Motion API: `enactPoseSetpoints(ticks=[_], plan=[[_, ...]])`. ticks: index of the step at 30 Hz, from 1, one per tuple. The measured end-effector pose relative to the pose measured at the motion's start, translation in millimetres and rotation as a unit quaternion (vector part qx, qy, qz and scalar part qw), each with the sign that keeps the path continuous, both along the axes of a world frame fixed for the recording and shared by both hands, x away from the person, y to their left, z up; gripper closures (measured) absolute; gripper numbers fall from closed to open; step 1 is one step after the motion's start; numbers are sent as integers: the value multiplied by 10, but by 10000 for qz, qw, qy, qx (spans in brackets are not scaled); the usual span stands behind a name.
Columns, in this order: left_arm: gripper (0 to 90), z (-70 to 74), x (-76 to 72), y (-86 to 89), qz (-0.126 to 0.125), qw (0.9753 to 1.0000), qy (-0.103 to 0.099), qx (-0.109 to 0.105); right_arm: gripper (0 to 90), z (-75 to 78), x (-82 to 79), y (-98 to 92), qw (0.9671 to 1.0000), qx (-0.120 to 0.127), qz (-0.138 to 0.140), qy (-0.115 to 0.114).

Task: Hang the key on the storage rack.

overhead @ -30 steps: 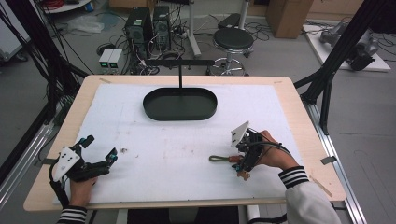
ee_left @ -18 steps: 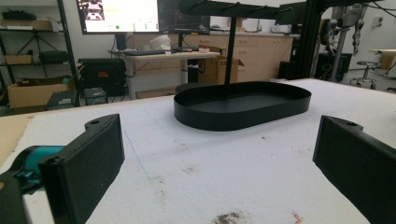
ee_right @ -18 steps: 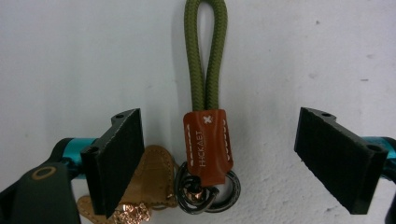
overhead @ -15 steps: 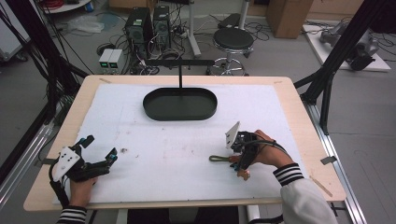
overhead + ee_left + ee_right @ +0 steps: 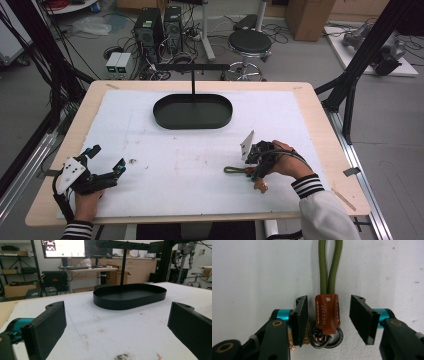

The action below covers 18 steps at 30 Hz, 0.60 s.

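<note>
An olive-green cord keychain with brown leather tab (image 5: 326, 312) is straddled by the right gripper (image 5: 326, 315), jaws released; its cord runs leftward. The left gripper (image 5: 102, 167), also spread and empty, is rested far left.

Count on my counter (image 5: 310, 107): one black oval tray (image 5: 192, 112), one green-cord keychain (image 5: 327, 302), two claws, left (image 5: 106, 162) and right (image 5: 254, 165).

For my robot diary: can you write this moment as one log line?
left gripper: open, idle on mat | right gripper: open, jaws either side of keychain's brown tab | black tray: empty
</note>
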<state>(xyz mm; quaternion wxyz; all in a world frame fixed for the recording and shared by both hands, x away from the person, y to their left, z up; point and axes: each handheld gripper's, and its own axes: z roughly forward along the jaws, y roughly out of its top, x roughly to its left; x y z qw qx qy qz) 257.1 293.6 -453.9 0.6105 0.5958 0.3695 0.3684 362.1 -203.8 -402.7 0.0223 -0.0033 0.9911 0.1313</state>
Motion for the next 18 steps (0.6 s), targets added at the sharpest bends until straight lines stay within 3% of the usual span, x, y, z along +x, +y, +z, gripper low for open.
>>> enactPoseSetpoints(ticks=[8,13,18], plan=[[24,0,1,1,3,10000,3,2,556,-16,7,32,9999,-148,30,20],[24,0,1,0,4,10000,5,2,700,-28,13,58,9993,-269,218,103],[24,0,1,1,4,10000,6,2,724,-17,10,56,9993,-251,265,47]])
